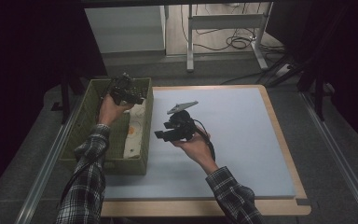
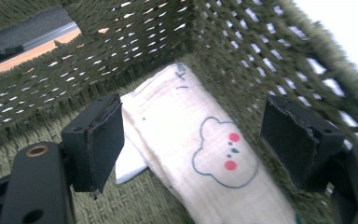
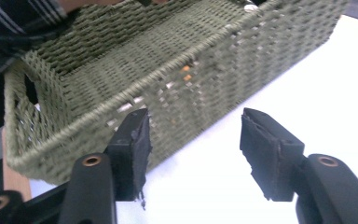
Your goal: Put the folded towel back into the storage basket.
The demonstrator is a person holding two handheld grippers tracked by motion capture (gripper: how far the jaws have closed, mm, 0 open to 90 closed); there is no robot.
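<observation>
Fingers (image 2: 95,142) of both grippers stand apart, holding nothing. The folded cloth (image 2: 205,158) already lies in the basket (image 1: 77,130) (bear drawing up). Little seems left but pulling away.

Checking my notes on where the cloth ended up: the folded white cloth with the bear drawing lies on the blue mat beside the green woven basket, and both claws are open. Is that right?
Not quite. The folded white cloth lies inside the green woven basket, not on the blue mat; the left gripper view shows it on the basket's floor against a wall. The rest holds: the left claw and right claw are both open, nothing between their jaws.
</observation>
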